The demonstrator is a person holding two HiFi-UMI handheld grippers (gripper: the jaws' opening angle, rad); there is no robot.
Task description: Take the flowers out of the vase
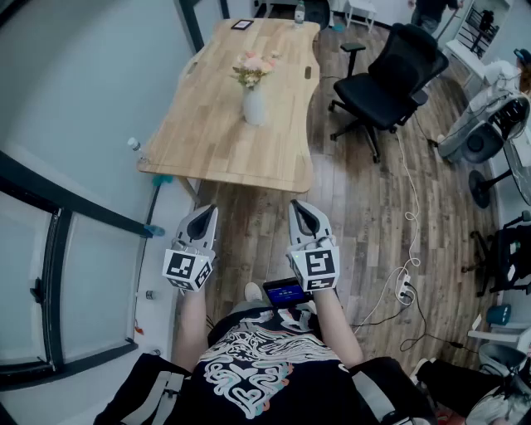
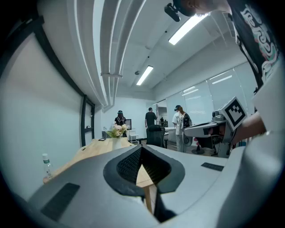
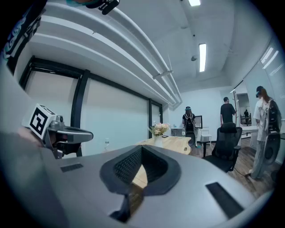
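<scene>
A white vase (image 1: pixel 255 106) holding pink and cream flowers (image 1: pixel 253 68) stands on the middle of a long wooden table (image 1: pixel 224 149) ahead of me. Both grippers hang side by side short of the table's near edge, well apart from the vase. My left gripper (image 1: pixel 204 214) is shut with nothing between its jaws, and so is my right gripper (image 1: pixel 301 209). The left gripper view shows the shut left gripper (image 2: pixel 141 150) with the flowers (image 2: pixel 116 130) far off. In the right gripper view the shut right gripper (image 3: pixel 141 151) points toward the distant flowers (image 3: pixel 158 128) and vase (image 3: pixel 158 139).
A black office chair (image 1: pixel 390 79) stands right of the table. A water bottle (image 1: pixel 135 148) sits at the table's near left corner and a dark flat object (image 1: pixel 241 25) at its far end. Cables and a power strip (image 1: pixel 404 290) lie on the floor. People stand at the back.
</scene>
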